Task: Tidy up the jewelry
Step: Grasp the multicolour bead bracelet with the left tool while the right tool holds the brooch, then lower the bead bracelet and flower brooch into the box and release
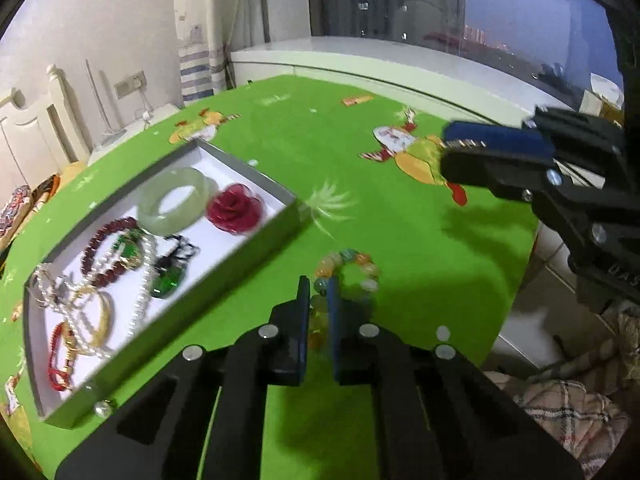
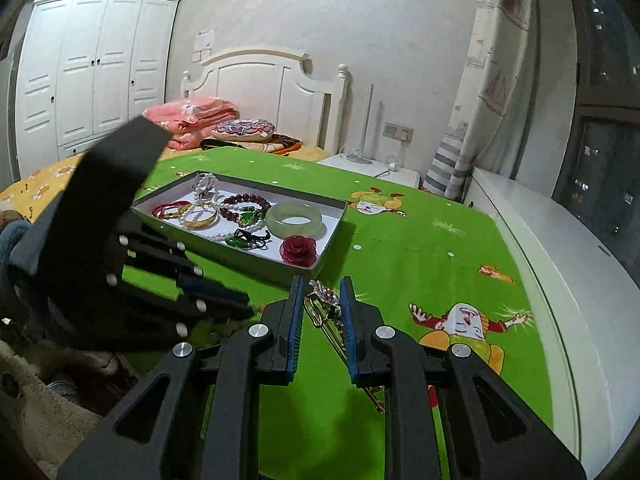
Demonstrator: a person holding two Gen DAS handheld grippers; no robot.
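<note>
Between the left gripper's (image 1: 319, 292) narrowed fingers a bead bracelet (image 1: 347, 276) is straddled, right of the box (image 1: 256, 246); a gold brooch (image 2: 326, 306) is gripped by the right gripper (image 2: 322, 294).

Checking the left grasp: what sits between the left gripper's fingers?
In the left wrist view, the near side of the multicoloured bead bracelet lies between the left gripper's fingers, on the green tablecloth.

We are looking low along the left fingers (image 1: 304, 308) toward the window, along the right fingers (image 2: 297, 308) toward the bed (image 2: 248, 140), both sharing the tray (image 1: 248, 240) on the bench (image 1: 400, 232).
</note>
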